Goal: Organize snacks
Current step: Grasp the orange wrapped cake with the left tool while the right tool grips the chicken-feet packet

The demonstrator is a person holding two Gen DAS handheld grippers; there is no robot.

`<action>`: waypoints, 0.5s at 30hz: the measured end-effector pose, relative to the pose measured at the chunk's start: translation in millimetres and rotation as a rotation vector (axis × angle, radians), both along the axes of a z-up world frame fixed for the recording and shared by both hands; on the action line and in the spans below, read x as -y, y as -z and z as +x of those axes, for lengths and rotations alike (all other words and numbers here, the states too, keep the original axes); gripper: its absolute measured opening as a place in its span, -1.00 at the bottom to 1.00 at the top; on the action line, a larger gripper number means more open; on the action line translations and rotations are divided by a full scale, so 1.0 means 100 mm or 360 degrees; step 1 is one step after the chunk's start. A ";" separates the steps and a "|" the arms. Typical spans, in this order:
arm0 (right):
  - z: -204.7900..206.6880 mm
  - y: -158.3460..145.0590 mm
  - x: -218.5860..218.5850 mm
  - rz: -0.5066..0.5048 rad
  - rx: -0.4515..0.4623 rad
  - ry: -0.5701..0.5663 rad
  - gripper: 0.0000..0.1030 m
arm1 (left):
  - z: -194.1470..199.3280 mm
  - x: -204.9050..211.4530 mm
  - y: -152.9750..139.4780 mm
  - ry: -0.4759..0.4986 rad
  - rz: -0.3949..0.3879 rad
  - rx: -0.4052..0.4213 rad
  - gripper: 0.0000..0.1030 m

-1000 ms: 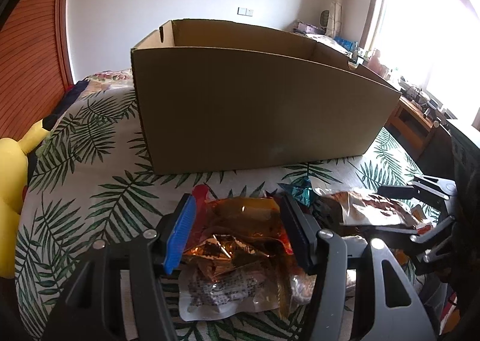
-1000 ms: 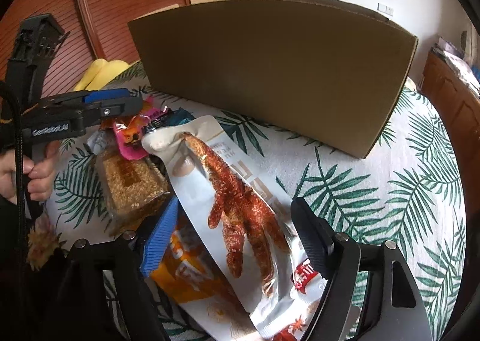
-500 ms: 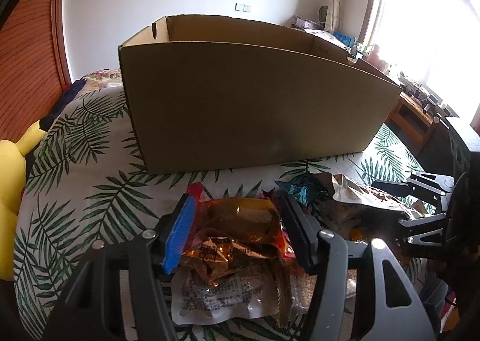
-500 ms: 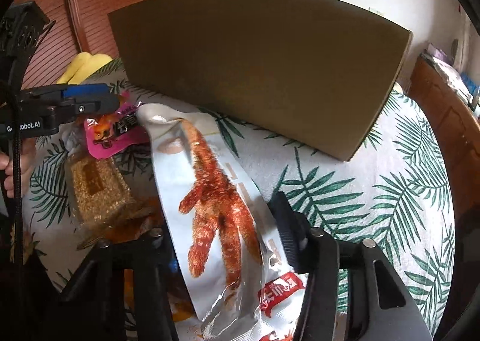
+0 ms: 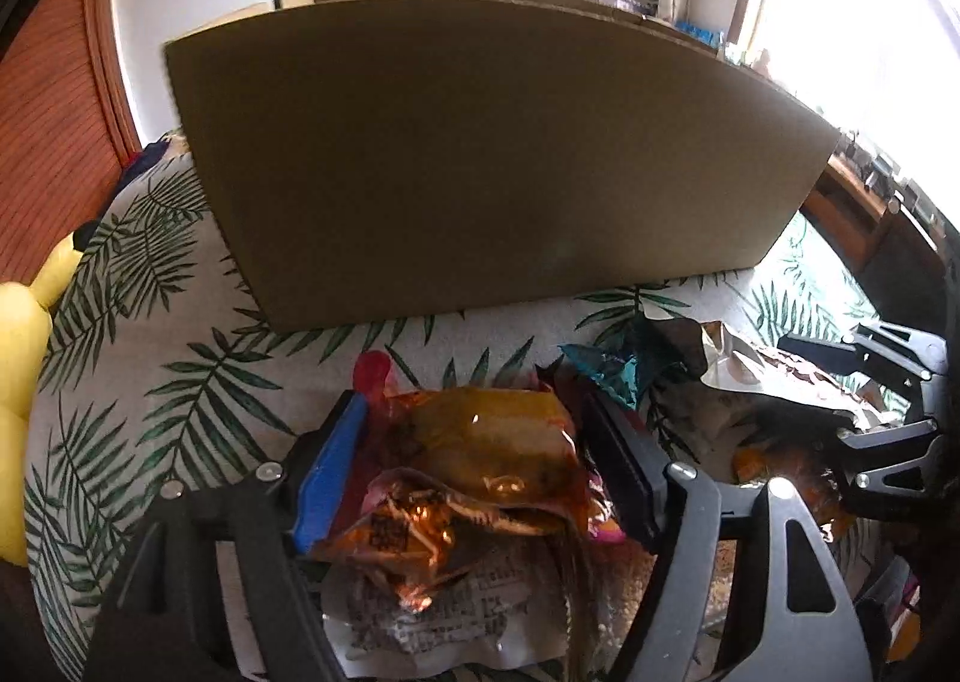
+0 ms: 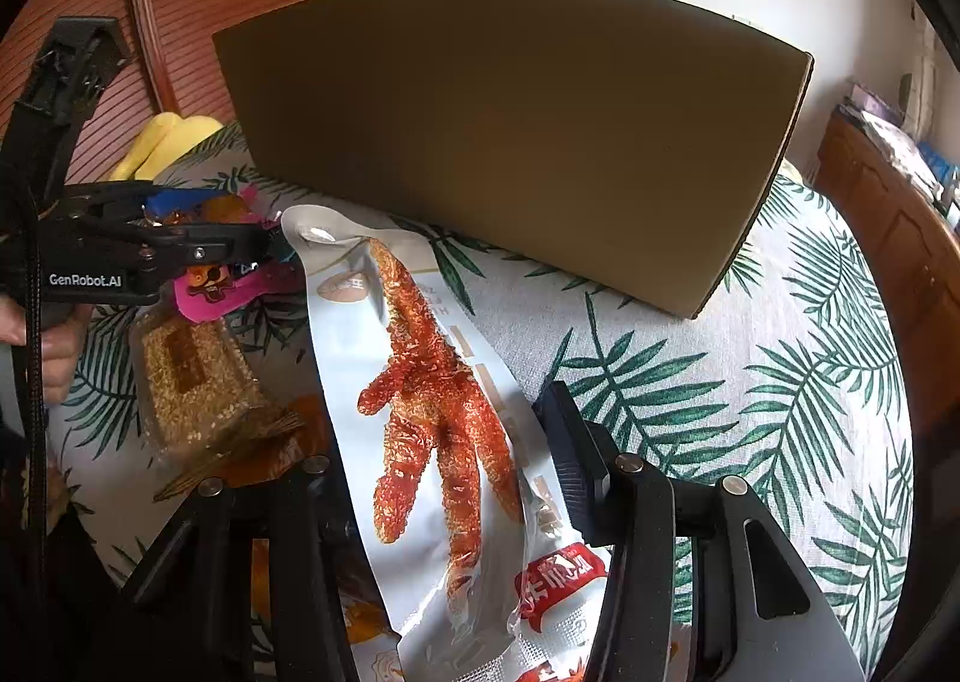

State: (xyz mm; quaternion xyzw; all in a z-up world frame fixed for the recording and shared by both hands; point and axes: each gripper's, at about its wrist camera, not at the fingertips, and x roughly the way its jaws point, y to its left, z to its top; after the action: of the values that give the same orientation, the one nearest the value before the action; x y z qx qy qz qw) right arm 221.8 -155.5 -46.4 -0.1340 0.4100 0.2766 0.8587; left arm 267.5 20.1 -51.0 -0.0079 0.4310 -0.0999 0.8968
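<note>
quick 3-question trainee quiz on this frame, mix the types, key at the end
1. True or false: the right gripper holds the white chicken-foot pouch.
2. The cardboard box stands: A) beyond the snack pile B) on top of it C) beside the window.
3. What colour is the packet between the left gripper fingers?

Key: 1 true. 2 A. 3 orange.
</note>
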 end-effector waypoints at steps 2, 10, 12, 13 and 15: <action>0.00 0.00 0.00 0.0001 0.0000 0.0000 -0.04 | 0.06 0.04 0.00 0.0040 0.0045 -0.0039 0.45; 0.00 0.00 0.01 0.0012 0.0000 0.0002 -0.04 | 0.29 0.13 -0.06 0.0235 0.0164 -0.0209 0.43; 0.00 0.00 0.03 0.0020 -0.0001 0.0002 -0.04 | 0.31 0.12 -0.06 0.0246 0.0160 -0.0232 0.42; 0.01 0.00 0.04 0.0023 -0.0002 0.0002 -0.04 | 0.31 0.12 -0.06 0.0247 0.0156 -0.0232 0.38; 0.01 0.00 0.04 0.0027 -0.0004 0.0002 -0.04 | 0.30 0.12 -0.07 0.0244 0.0148 -0.0220 0.33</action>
State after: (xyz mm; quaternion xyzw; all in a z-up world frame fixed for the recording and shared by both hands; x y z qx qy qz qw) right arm 223.0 -160.0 -46.0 -0.1261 0.4087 0.2798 0.8596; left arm 297.4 8.1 -44.1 0.0599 0.4953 -0.1473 0.8541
